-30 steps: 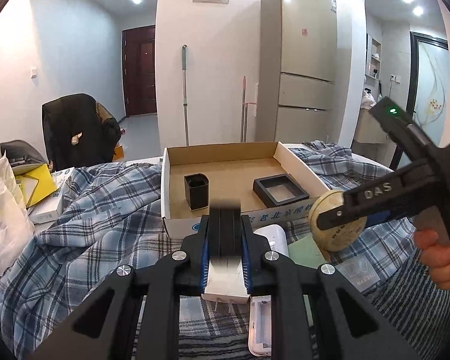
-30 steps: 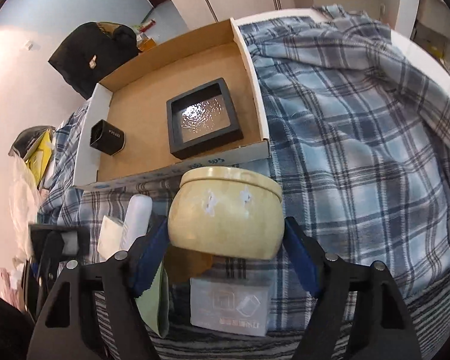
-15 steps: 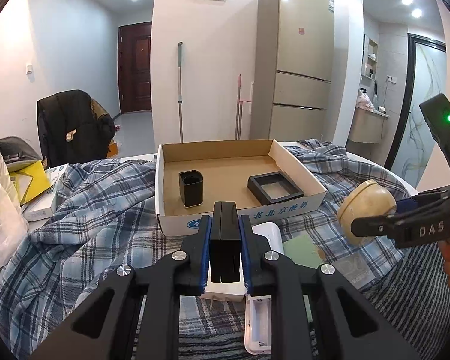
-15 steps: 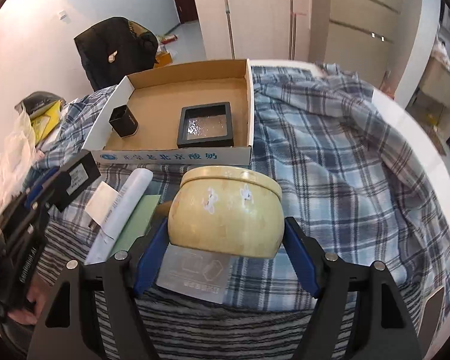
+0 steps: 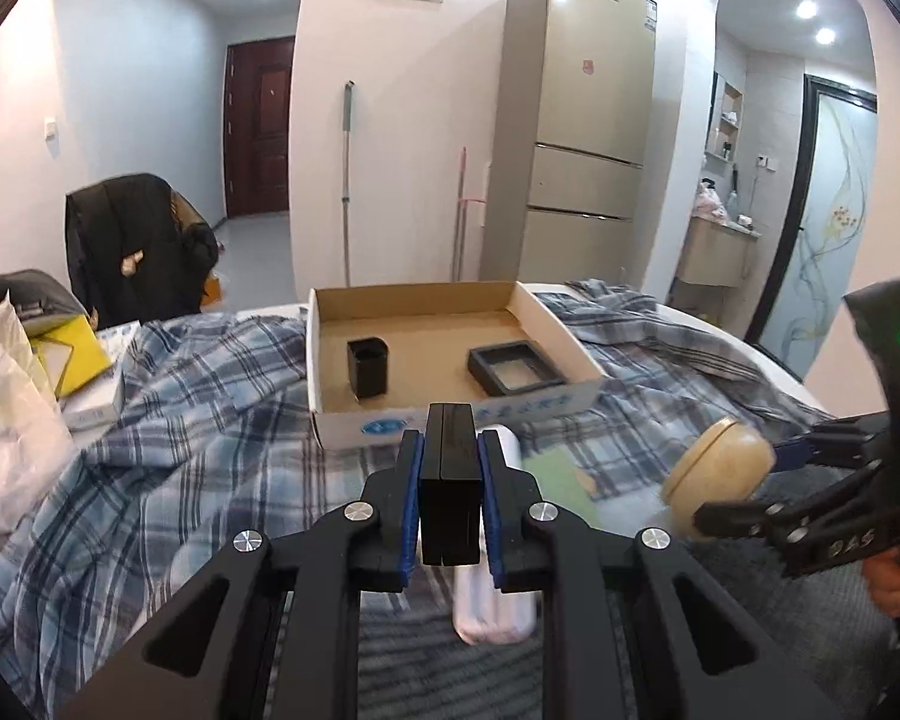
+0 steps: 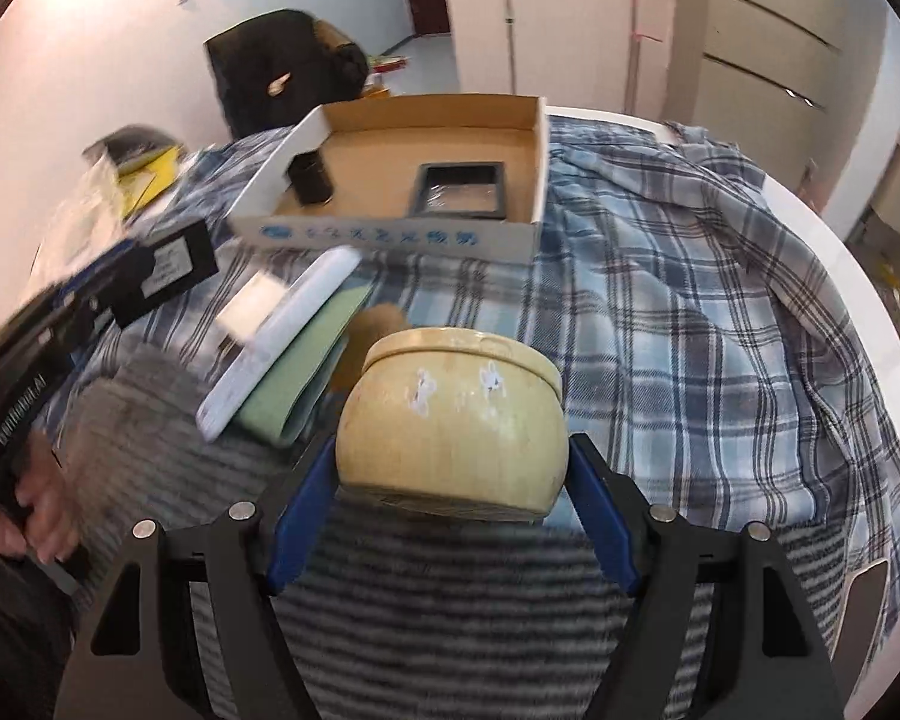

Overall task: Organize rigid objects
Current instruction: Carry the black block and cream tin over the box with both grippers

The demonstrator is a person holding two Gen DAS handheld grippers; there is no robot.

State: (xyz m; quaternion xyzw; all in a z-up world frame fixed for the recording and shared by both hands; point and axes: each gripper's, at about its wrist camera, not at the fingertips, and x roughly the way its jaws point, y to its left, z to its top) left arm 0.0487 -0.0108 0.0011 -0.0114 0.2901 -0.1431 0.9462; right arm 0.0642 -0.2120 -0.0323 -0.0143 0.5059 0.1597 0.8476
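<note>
My left gripper [image 5: 449, 450] is shut on a flat black box [image 5: 449, 498] and holds it upright above the cloth, short of the cardboard tray [image 5: 330, 360]. The right wrist view shows that black box [image 6: 171, 267] at the left, blurred. My right gripper [image 6: 450, 450] is shut on a round cream lidded jar [image 6: 453, 420], held above the striped cloth. That jar [image 5: 717, 474] appears low at the right of the left wrist view. Inside the tray [image 6: 390, 234] stand a black cup [image 6: 310, 179] and a black square frame [image 6: 459, 191].
On the plaid cloth [image 6: 690, 300] before the tray lie a long white case [image 6: 282, 348], a green flat pad [image 6: 309, 372] and a small white card [image 6: 252, 306]. A grey striped cloth [image 6: 450, 600] covers the near edge. Bags and a chair with a dark coat [image 5: 132, 240] crowd the left.
Both grippers have risen and drawn back from the tray with their loads. The black box now hangs clear of the white card. The right gripper has rolled level and moved right.
</note>
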